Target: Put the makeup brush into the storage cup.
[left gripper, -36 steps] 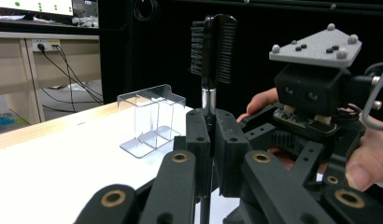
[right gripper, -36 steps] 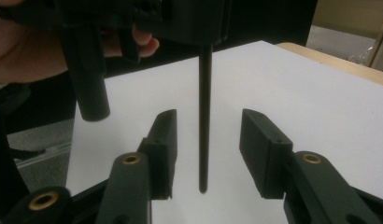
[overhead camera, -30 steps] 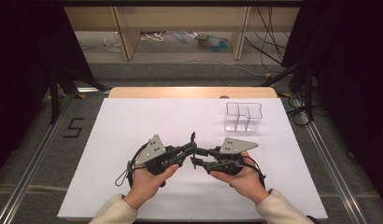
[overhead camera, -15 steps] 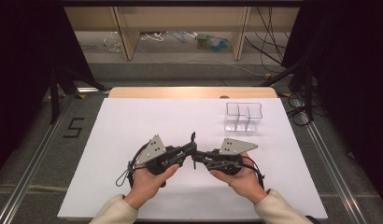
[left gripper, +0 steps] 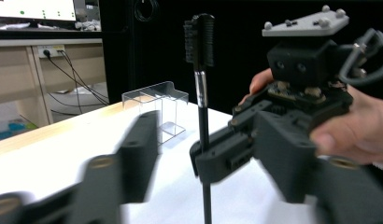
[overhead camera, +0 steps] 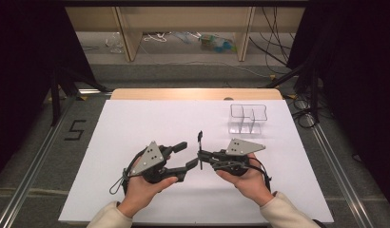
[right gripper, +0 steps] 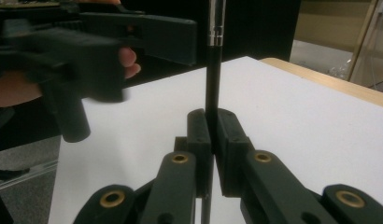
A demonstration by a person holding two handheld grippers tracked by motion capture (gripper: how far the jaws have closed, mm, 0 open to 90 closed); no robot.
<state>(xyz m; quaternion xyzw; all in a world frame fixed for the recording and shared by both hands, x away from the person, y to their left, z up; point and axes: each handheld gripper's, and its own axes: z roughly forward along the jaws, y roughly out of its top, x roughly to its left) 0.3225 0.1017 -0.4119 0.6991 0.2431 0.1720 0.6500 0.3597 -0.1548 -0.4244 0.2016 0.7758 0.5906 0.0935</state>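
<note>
A thin black brush (overhead camera: 200, 141) with a bristled head (left gripper: 199, 39) and a silver band stands upright above the white table. My right gripper (overhead camera: 201, 157) is shut on its handle (right gripper: 212, 74), the pads pressed against it from both sides (right gripper: 210, 135). My left gripper (overhead camera: 187, 156) faces it from the left. Its jaws have just been opening and now stand apart, with the handle (left gripper: 202, 116) upright in front of their tips and no pad touching it. One blurred left finger (left gripper: 139, 151) shows in the left gripper view. A hand holds each gripper.
A clear plastic organizer with compartments (overhead camera: 248, 118) stands on the white table top (overhead camera: 136, 118) behind the right gripper; it shows again as a clear box (left gripper: 157, 109). Metal rails run along both sides of the table, and shelves and cables lie beyond its far edge.
The right gripper's jaws closed on the brush handle. The left gripper, which held the brush before, has opened its jaws and let go. Both hands stayed about where they were.
</note>
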